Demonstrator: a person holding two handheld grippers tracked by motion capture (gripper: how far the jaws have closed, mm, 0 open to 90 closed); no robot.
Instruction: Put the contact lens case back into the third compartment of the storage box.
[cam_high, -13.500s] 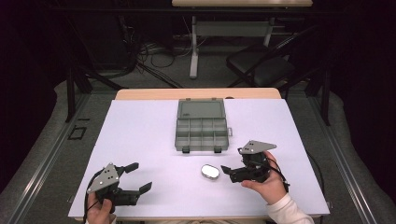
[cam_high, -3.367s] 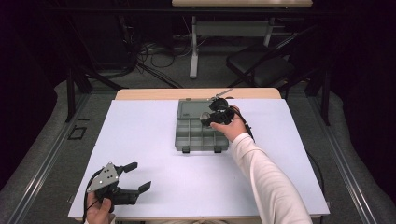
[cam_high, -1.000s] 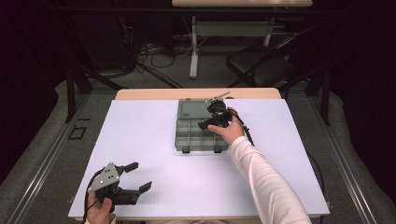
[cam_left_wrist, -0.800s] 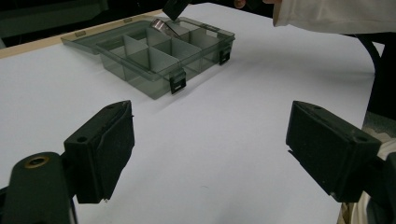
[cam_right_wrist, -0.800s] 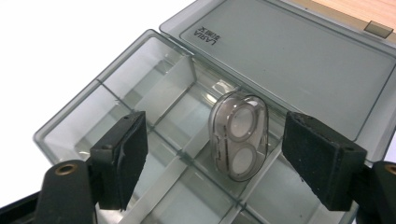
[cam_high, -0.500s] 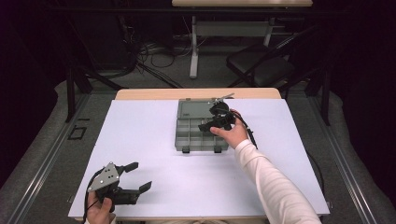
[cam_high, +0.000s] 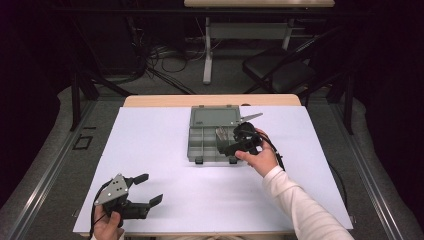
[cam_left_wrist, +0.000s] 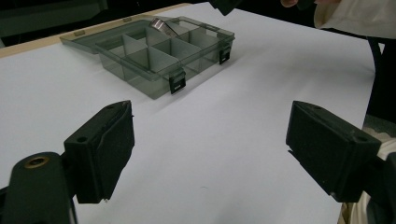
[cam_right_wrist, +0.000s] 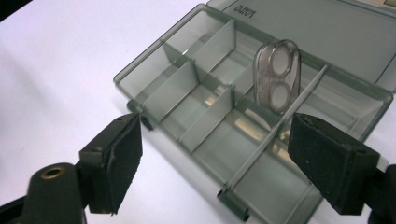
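**Clear oval piece leans in an open divided box; both grippers empty**

A grey translucent compartment box (cam_high: 214, 135) sits toward the far middle of the white surface (cam_high: 150, 145), its lid (cam_high: 216, 116) folded back flat on the far side. Dividers split the tray into several compartments, and two dark latches hang on its near wall.

Inside the box, a small clear oval piece (cam_right_wrist: 277, 83) with two round windows stands tilted, leaning against one of the dividers. In the left gripper view the same piece (cam_left_wrist: 162, 25) shows as a pale curved shape in a far compartment. In the high view it is the light patch (cam_high: 220, 134) just beside the right gripper.

The right gripper (cam_high: 235, 145) hovers over the right side of the box, held by the right hand (cam_high: 261, 159), whose white sleeve (cam_high: 300, 210) runs in from the lower right. Its fingers (cam_right_wrist: 112, 161) are spread wide, with nothing between them; the oval piece stands beyond them, apart from both pads.

The left gripper (cam_high: 145, 189) rests low at the near left corner of the surface, well apart from the box, gripped by the left hand (cam_high: 107, 225). Its fingers (cam_left_wrist: 100, 149) are also wide open and empty, bare white surface showing between them.
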